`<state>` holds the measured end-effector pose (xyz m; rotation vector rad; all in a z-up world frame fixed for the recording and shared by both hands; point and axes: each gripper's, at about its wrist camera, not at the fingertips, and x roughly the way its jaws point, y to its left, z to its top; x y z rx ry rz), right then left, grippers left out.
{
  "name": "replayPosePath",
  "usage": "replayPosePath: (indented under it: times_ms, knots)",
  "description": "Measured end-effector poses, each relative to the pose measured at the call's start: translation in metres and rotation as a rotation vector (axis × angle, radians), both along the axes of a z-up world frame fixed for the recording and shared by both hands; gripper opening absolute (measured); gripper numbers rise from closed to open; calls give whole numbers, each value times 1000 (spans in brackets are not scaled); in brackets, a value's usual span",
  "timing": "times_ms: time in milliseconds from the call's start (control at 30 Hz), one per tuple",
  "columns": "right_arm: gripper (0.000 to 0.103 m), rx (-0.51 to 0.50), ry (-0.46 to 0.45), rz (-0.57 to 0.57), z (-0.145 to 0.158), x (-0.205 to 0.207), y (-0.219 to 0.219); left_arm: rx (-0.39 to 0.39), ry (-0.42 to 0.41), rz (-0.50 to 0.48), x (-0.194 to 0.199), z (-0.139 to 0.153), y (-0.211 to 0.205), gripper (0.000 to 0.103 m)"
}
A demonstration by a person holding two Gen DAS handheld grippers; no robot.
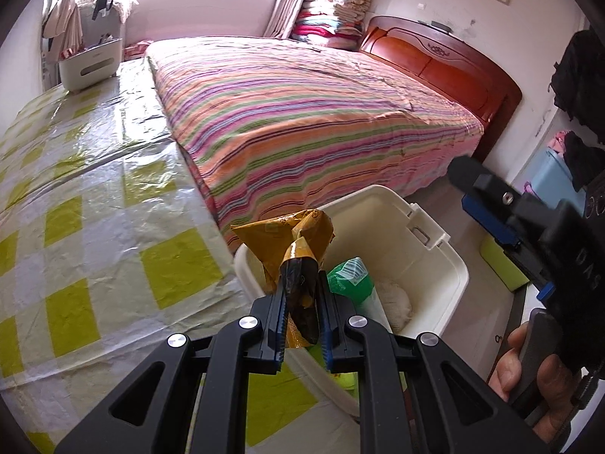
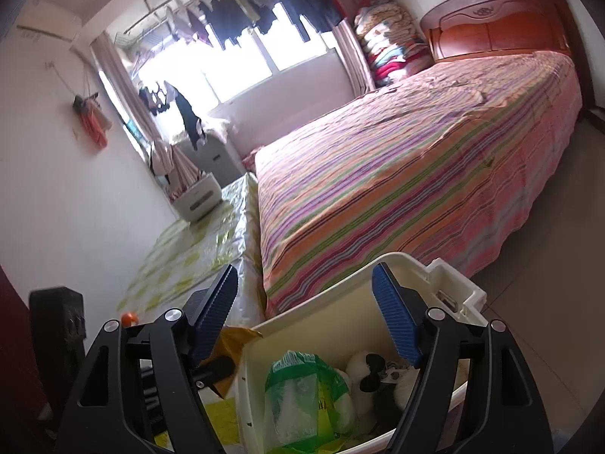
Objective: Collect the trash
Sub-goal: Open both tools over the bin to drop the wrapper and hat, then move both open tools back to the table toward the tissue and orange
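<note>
The left gripper (image 1: 300, 299) pinched a yellow wrapper (image 1: 291, 249) over the near-left rim of the white bin (image 1: 450, 261), while the right gripper (image 2: 308, 314) hung released above it.

bin (image 1: 435, 261) beside table (image 1: 75, 227), before bed (image 1: 302, 106)

The left wrist view looks forward and down along its fingers from close above the checked table (image 1: 113, 227), facing the striped bed (image 1: 302, 113) and far window, with the white bin (image 1: 450, 265) near at right. The right wrist view sits just above that bin (image 2: 314, 325), facing the same way, the bed (image 2: 416, 174) filling its right and the table (image 2: 196, 242) running far along its left. Both share bed, bin, table, the folded quilts (image 1: 336, 7) (image 2: 393, 41) and the headboard (image 1: 453, 64) (image 2: 499, 22).
</note>
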<state>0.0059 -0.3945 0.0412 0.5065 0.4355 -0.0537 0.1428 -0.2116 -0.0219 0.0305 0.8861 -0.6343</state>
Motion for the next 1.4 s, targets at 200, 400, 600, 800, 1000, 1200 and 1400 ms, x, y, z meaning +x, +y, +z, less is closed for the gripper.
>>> replayPosePath:
  times_ms: [200,400,600,800,1000,1200,1400]
  knots:
    - [74,42,-11,-16,-7,-3,-4,18,-6,-32,-3,-3,-17,14]
    - [74,57,-14,-11,-9,-1,-5,32,-21,-50,-6,-4,-27,14]
    - [75,61,-21,-12,-9,-3,-8,59,-32,-67,-7,-7,-38,24]
    - [75,76,-22,-3,-11,-4,-10,67,-101,-10,-11,-2,-35,78]
    - [75,93,-26,0,-12,-4,-12,31,-120,39,-5,9,-16,82]
    - [75,101,-24,17,-12,0,-6,-6,-59,145,13,7,15,82]
    - [75,93,-9,51,-14,8,5,-19,-30,210,23,5,39,82]
